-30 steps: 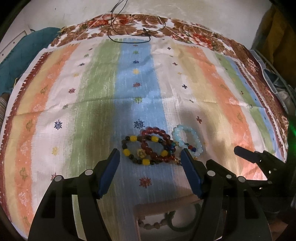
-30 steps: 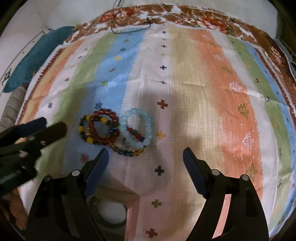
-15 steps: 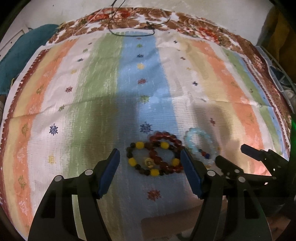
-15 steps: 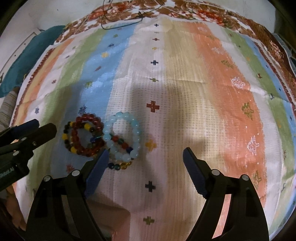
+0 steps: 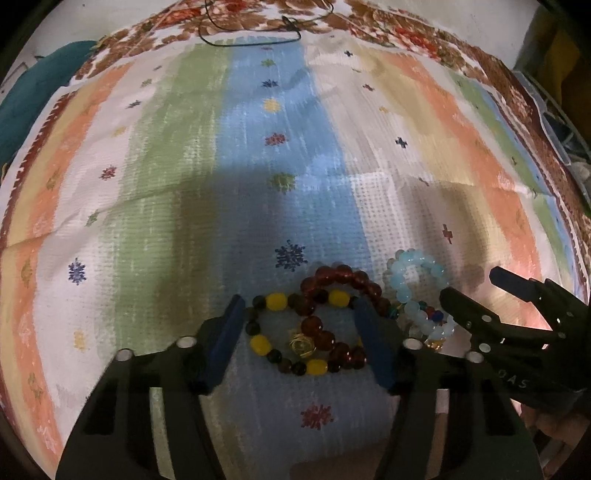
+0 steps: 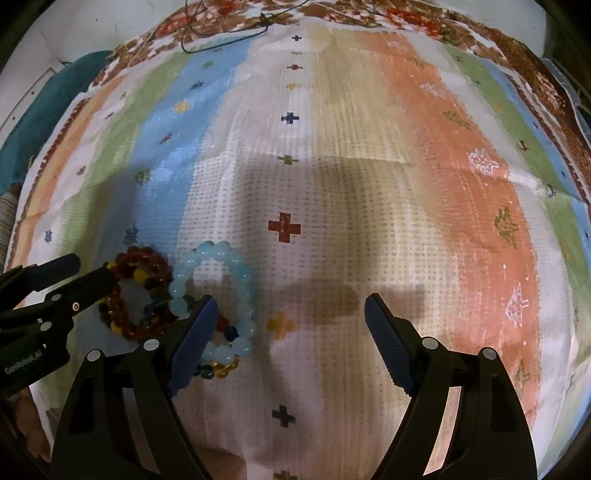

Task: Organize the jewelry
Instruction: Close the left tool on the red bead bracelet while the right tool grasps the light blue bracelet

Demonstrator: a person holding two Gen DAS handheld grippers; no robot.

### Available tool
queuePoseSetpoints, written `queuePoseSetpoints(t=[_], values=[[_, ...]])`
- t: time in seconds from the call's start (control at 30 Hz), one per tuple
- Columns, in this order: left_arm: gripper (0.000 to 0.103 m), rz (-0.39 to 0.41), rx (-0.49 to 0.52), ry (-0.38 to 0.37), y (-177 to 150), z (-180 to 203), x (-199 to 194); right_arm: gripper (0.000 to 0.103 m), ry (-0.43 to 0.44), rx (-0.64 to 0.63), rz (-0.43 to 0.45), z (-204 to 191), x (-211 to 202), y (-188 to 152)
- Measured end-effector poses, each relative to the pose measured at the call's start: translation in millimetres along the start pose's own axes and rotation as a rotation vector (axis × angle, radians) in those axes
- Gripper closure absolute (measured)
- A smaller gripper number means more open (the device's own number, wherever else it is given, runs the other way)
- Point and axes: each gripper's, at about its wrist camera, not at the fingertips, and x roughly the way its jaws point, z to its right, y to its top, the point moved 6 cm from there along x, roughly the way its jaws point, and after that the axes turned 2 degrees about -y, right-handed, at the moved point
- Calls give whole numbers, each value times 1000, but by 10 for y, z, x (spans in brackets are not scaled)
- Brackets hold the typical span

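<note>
A heap of bead bracelets lies on the striped cloth [image 5: 280,147]. A yellow-and-black bracelet [image 5: 275,302] and a dark red bracelet [image 5: 340,275] overlap, and a pale blue bracelet [image 5: 413,258] lies to their right. My left gripper [image 5: 301,317] is open, its fingers either side of the yellow-and-black and red bracelets, just above them. My right gripper [image 6: 288,310] is open over the cloth [image 6: 369,147], its left finger over the pale blue bracelet [image 6: 218,254]. The red bracelet [image 6: 140,254] shows beside it. Each gripper shows in the other's view.
A thin black cord [image 5: 255,33] lies at the far end of the cloth. A teal cloth [image 5: 33,85] is beyond the left edge. Dark clutter [image 5: 565,122] sits past the right edge.
Both grippers have moved forward over the bracelets. The wooden box seen at the bottom earlier is out of view. The left fingers now straddle the yellow-and-red bracelets.
</note>
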Motion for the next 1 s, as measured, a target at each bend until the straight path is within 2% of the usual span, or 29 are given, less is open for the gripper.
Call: queuePoseSetpoints(t=[0.03,0.1,0.2,0.27,0.4,0.43,0.47,0.53,0.67,0.87,1.0], values=[[55,-13,0,-2,-2,3,32,34,-2,-2,-4,-3,17,3],[57,-31,7,-10,-12,30,90,34,-4,-6,-10,-11,54,13],[70,-58,26,-10,-22,52,159,36,-20,-17,-8,-21,78,28],[71,-63,30,-12,-17,53,171,45,-9,-21,-6,-31,72,28],[71,-83,48,-11,-22,62,209,55,5,-16,-12,-11,83,23],[76,-87,55,3,-31,61,218,61,8,-19,-11,-17,79,16],[86,-95,63,15,-46,64,229,66,11,-21,-12,-23,81,12],[89,-130,62,8,-89,81,287,75,16,-33,-15,-43,79,2],[90,-91,30,-1,-64,28,216,91,11,-46,-6,-54,53,2],[90,-51,63,23,-135,71,29,91,-36,-109,31,-95,-87,-5],[90,-11,97,39,-156,145,-169,91,-30,-125,60,-132,-244,-12]])
